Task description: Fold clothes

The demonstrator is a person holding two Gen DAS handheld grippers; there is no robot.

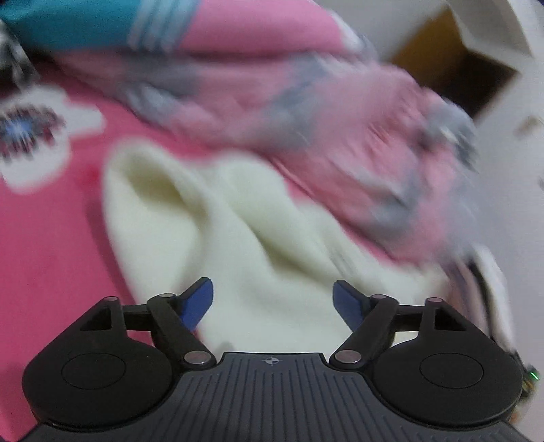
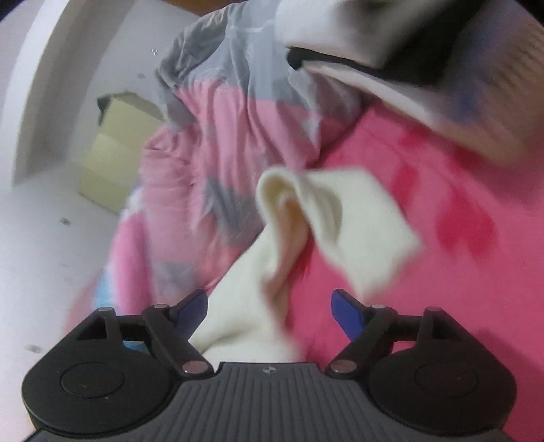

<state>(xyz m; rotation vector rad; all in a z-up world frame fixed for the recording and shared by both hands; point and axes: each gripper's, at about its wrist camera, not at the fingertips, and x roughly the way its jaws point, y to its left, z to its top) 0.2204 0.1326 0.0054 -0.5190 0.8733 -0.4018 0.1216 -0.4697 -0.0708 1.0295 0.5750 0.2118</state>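
Observation:
A cream-white knit garment (image 1: 238, 238) lies rumpled on a bright pink sheet (image 1: 44, 244). In the left wrist view my left gripper (image 1: 273, 302) is open, its blue pads spread wide just above the near part of the garment, holding nothing. In the right wrist view the same cream garment (image 2: 306, 217) lies crumpled with a raised fold, and my right gripper (image 2: 271, 311) is open over its near end, holding nothing. Both views are motion-blurred.
A bunched pink and grey quilt (image 1: 340, 129) lies beyond the garment and shows in the right wrist view (image 2: 217, 163). A teal and pink cloth (image 1: 102, 23) is at the far left. An open cardboard box (image 1: 469, 64) stands on the pale floor (image 2: 51, 238).

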